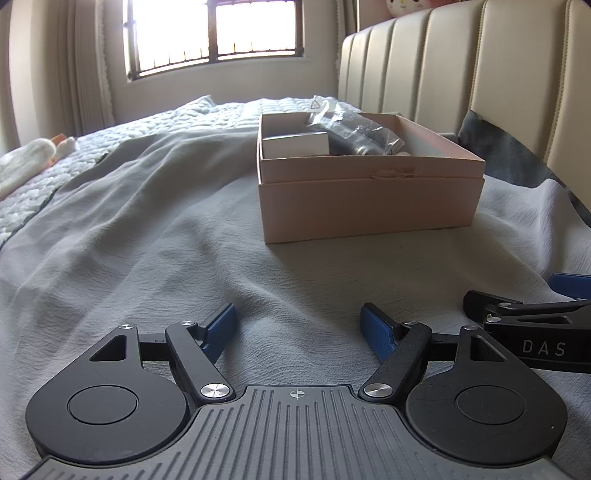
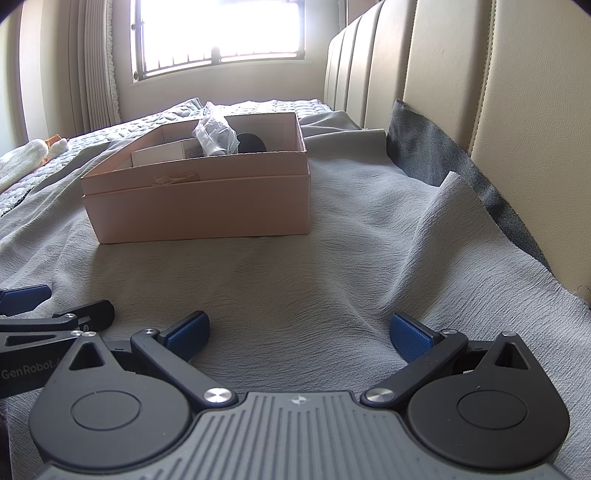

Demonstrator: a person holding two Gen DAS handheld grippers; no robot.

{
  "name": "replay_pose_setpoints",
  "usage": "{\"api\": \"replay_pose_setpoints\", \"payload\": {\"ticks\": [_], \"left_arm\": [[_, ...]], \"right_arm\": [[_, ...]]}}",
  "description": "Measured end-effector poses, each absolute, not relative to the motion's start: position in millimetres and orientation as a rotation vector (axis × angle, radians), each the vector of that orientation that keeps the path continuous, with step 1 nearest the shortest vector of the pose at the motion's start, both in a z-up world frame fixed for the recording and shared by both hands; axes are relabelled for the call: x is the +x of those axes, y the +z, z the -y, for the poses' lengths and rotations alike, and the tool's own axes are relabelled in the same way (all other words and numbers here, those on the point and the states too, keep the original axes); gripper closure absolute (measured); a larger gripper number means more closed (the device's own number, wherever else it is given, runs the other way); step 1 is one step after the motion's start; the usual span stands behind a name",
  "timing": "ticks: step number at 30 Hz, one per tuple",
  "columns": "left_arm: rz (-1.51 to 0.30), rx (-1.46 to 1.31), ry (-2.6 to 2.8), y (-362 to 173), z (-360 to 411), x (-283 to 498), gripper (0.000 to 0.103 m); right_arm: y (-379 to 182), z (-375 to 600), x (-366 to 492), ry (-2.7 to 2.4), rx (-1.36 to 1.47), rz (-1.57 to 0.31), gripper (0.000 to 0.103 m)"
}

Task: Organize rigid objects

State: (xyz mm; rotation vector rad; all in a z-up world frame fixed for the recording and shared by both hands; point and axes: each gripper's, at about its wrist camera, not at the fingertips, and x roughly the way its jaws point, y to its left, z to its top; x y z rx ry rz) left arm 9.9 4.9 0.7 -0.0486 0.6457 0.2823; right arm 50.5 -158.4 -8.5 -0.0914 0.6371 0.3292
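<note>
A pale pink cardboard box (image 1: 369, 206) (image 2: 199, 206) sits open on the grey bedsheet, ahead of both grippers. Inside it lie a white carton (image 1: 295, 144) (image 2: 162, 153), a dark item in a clear plastic bag (image 1: 351, 129) (image 2: 214, 133) and a black round object (image 2: 251, 142). My left gripper (image 1: 299, 328) rests low on the sheet, open, with nothing between its blue pads. My right gripper (image 2: 299, 332) is also open and empty, close beside the left one. The right gripper's side shows at the left wrist view's right edge (image 1: 532, 314).
A cream padded headboard (image 1: 480, 74) (image 2: 461, 92) rises on the right, with dark grey cloth (image 2: 443, 166) tucked along it. White plush toys (image 1: 33, 162) lie at the far left on a quilted cover. A barred window (image 1: 214, 33) is behind.
</note>
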Motion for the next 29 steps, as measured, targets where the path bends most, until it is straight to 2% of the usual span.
{"api": "replay_pose_setpoints", "payload": {"ticks": [29], "left_arm": [[-0.651, -0.037, 0.279, 0.7, -4.1, 11.3, 0.023]], "right_arm": [[-8.6, 158.4, 50.5, 0.329, -0.092, -0.638, 0.000]]}}
